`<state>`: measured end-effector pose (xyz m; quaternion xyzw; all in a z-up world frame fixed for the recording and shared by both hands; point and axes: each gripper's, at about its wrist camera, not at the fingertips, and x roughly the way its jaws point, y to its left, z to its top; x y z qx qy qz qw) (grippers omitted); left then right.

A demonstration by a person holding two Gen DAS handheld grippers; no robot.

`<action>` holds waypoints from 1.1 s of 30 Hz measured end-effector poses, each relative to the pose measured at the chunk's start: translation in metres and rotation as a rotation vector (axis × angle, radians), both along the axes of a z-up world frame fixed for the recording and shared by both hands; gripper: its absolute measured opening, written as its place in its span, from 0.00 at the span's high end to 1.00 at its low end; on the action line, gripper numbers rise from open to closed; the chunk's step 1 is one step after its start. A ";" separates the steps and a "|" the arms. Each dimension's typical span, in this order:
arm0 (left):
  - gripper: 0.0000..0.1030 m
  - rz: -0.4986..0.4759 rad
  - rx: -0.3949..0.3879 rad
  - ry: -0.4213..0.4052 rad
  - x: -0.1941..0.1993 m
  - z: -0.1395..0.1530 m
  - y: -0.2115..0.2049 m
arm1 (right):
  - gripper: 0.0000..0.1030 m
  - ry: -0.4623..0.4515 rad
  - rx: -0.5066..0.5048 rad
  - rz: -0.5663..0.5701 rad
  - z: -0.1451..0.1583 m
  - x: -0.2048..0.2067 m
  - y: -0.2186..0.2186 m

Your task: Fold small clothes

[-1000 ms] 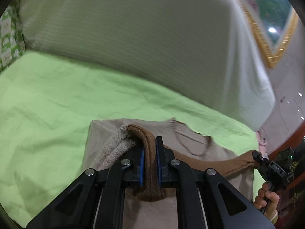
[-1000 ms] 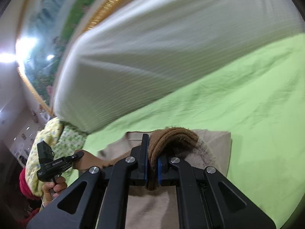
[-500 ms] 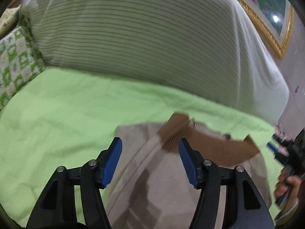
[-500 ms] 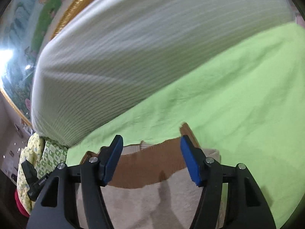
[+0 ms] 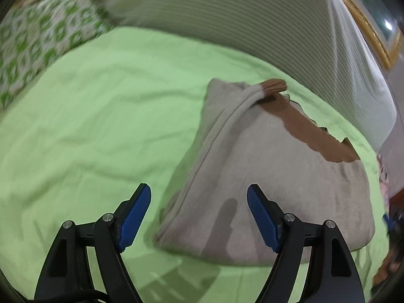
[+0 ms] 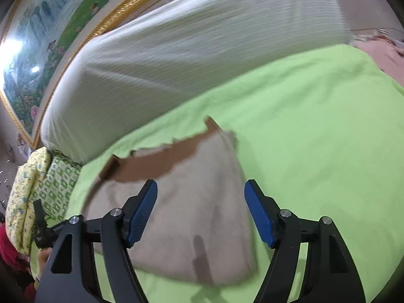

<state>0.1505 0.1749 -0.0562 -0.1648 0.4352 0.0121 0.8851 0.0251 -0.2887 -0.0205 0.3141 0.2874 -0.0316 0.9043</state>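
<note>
Now we hold both the left gripper (image 5: 199, 214) and right gripper (image 6: 200, 212) spread wide and empty above the folded beige sweater (image 5: 272, 176) on the green sheet (image 5: 96, 116); its raised far-left cuff (image 5: 274, 85) could flop and loosen the fold.

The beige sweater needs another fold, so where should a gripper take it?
Probably at the near corners of the beige sweater: its folded edges lie raised on the green sheet. Come in low from the near side with both open grippers.

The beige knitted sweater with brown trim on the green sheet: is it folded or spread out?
Folded. The beige knitted sweater lies doubled on the green sheet, its brown hem brought up over the body.
</note>
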 end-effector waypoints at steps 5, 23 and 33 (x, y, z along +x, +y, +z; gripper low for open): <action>0.23 -0.004 -0.053 0.015 -0.009 -0.013 0.005 | 0.30 0.055 0.035 0.002 -0.026 -0.015 0.002; 0.95 -0.175 -0.057 0.027 0.001 -0.010 -0.003 | 0.94 0.115 -0.106 0.270 -0.035 0.019 0.025; 0.90 -0.159 -0.021 0.102 -0.006 -0.026 0.013 | 0.95 0.189 -0.072 0.302 -0.019 0.023 -0.010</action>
